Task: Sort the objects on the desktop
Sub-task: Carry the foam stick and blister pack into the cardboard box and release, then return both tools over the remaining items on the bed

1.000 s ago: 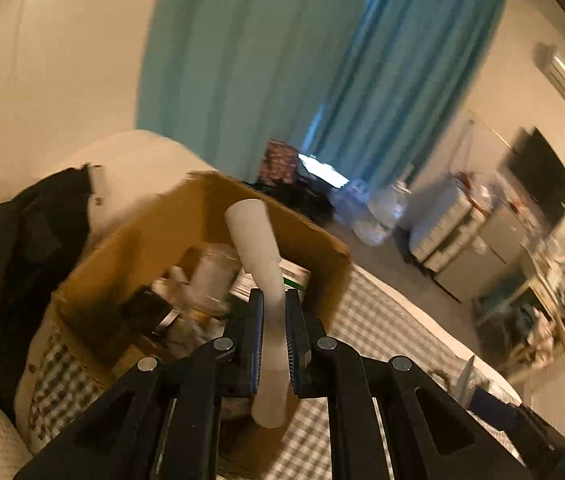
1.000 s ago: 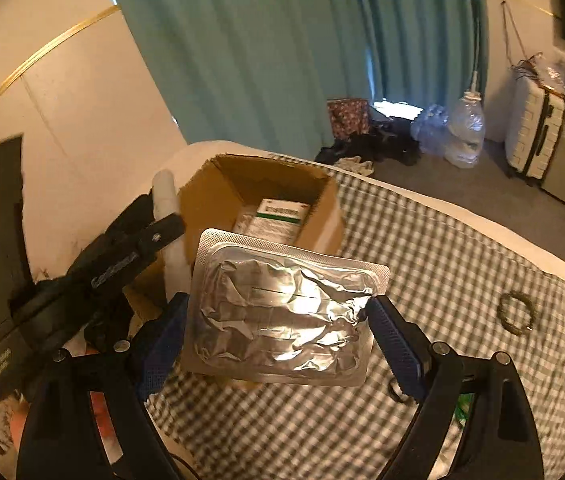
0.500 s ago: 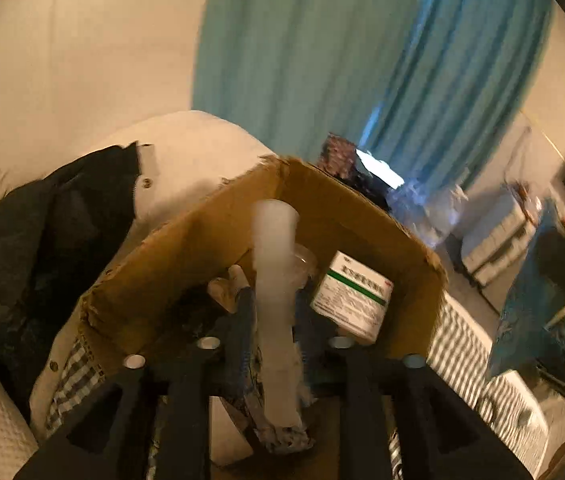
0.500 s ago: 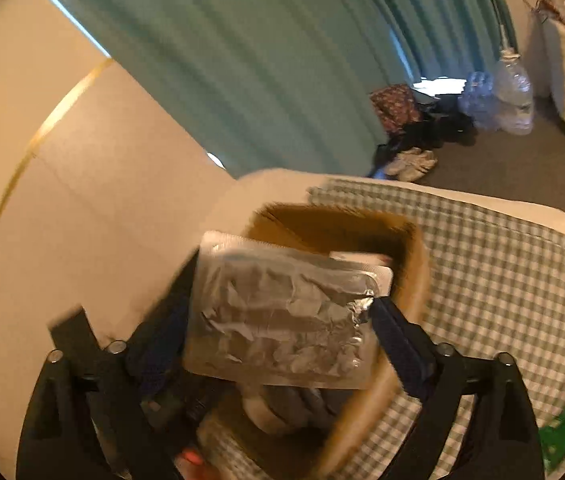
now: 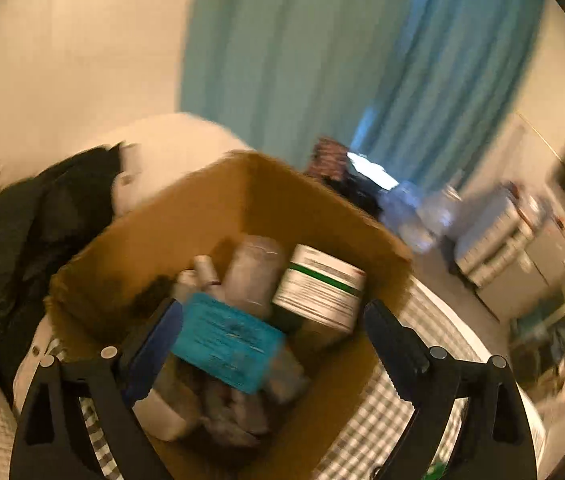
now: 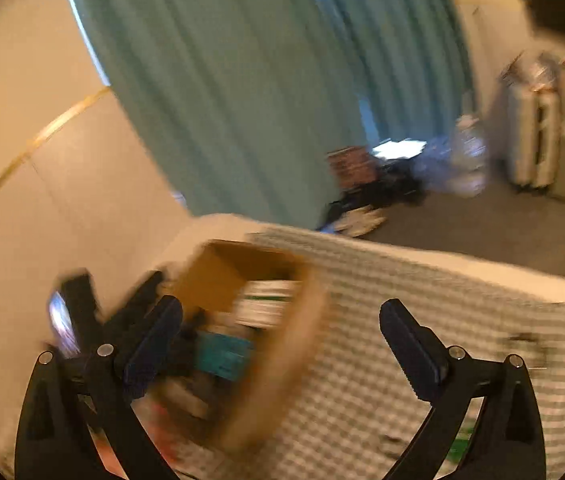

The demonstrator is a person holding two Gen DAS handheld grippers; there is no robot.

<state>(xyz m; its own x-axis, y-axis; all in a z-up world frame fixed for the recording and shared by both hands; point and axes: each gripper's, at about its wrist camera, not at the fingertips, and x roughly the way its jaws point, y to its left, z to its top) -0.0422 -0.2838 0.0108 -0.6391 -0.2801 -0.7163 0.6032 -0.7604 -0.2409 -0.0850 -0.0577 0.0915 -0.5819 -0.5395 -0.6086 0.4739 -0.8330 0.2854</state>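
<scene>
A brown cardboard box (image 5: 218, 216) stands on the checked bed cover. It holds a blue blister pack (image 5: 224, 342), a white box with a green stripe (image 5: 320, 286), a white tube (image 5: 162, 416), a clear jar (image 5: 254, 276) and other small items. My left gripper (image 5: 272, 350) is open and empty just above the box. My right gripper (image 6: 280, 338) is open and empty, above the box's right wall (image 6: 278, 360). The blue pack (image 6: 222, 354) and the green-striped box (image 6: 266, 306) also show, blurred, in the right wrist view.
A black jacket (image 5: 14, 240) lies left of the box. The checked cover (image 6: 442, 340) stretches right, with a small dark ring (image 6: 526, 340) and green bits (image 6: 458, 444) on it. Teal curtains (image 5: 302, 60), bags, bottles and suitcases (image 6: 530, 140) are beyond the bed.
My left gripper opened and let the white tube drop into the box. My right gripper opened and released the foil blister pack, which now lies blue side up in the box.
</scene>
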